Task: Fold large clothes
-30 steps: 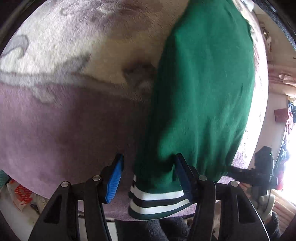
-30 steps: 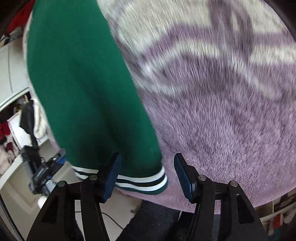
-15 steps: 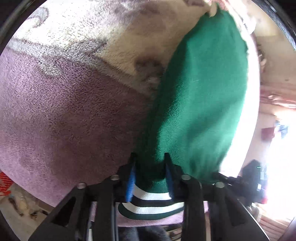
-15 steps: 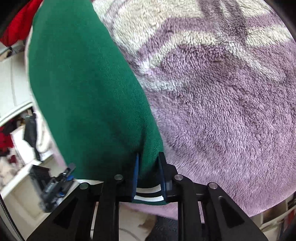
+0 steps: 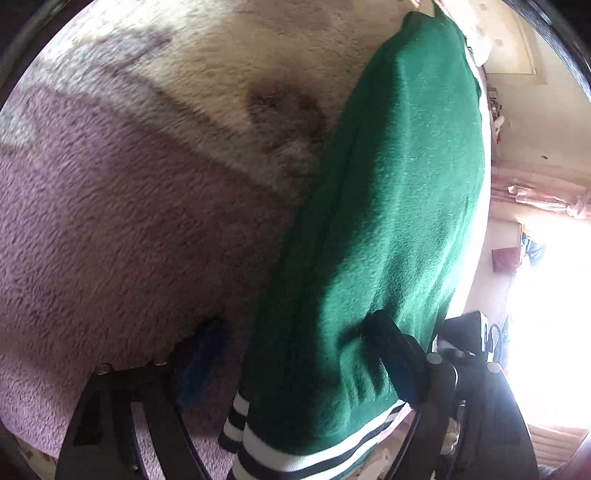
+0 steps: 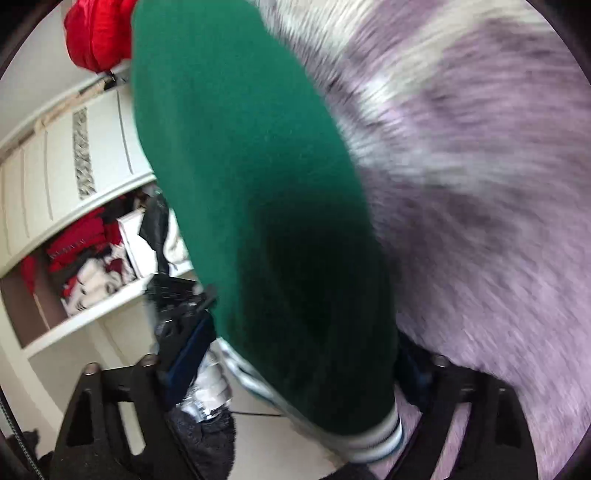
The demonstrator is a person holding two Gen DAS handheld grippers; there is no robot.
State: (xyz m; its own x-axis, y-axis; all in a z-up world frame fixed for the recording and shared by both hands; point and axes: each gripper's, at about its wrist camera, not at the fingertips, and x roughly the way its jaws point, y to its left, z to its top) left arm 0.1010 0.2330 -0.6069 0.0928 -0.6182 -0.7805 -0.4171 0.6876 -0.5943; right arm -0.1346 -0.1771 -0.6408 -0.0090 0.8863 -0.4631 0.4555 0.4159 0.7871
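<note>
A dark green garment with a white and dark striped hem lies on a fluffy purple and cream blanket. In the left wrist view my left gripper straddles the hem end. Its jaws are opening, with the cloth lying loose between the blue pads. The right wrist view shows the green garment running up from my right gripper. That gripper's jaws are also opening, the striped hem sits between them, and neither pad presses on it.
The blanket fills the right of the right wrist view. White shelves with red clothes stand at the left, and a red item lies at the top. A bright window and pink curtain sit right of the left view.
Half a second ago both grippers were shut on the hem. Now both pairs of jaws have spread wide and let the cloth go. Both hands have sunk toward the blanket.
</note>
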